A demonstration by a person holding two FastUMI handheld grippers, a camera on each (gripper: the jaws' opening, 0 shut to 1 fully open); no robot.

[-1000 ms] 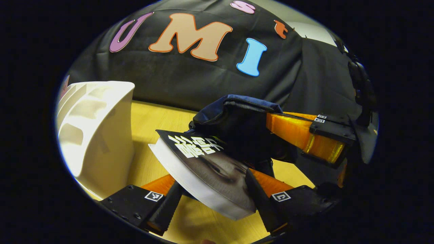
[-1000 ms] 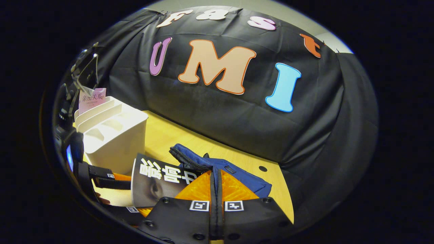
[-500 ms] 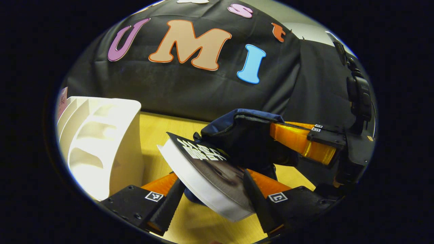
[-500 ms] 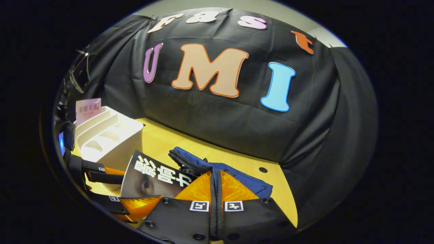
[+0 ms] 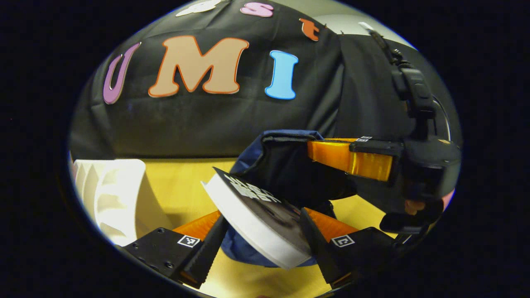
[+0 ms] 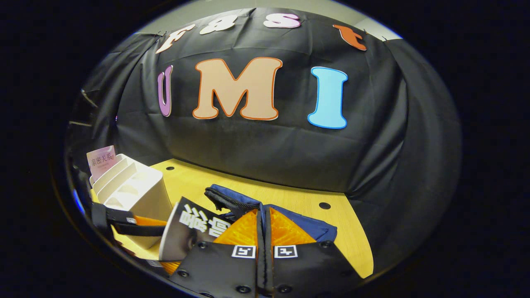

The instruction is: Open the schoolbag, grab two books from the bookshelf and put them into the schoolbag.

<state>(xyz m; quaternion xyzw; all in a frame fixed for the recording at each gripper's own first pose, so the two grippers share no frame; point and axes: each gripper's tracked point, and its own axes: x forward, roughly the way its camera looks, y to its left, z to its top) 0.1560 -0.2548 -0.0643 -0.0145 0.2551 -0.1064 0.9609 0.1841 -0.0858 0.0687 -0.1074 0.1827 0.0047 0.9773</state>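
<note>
The left hand-held gripper (image 5: 265,244) is clamping a thick black-covered paperback book (image 5: 256,207), tilting it into the mouth of the navy fabric schoolbag (image 5: 290,165) near the yellow wooden worktop's (image 5: 178,182) middle. The right hand-held gripper (image 6: 263,225) is pinching the schoolbag's zippered rim with its fingers closed together. The white plastic bookshelf (image 6: 132,194) is standing by the worktop's left edge.

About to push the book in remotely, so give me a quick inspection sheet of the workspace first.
Surface: wooden table, with small round holes.
Job's things: blue schoolbag, its mouth held up; black-covered book tilted at the opening; white bookshelf with a pink book in its rear slot.
Clutter: nothing seen.
Grippers: left gripper clamps the black-covered book; right gripper pinches the bag's rim.
Cables: nothing seen.
Surroundings: black cloth wall.
</note>
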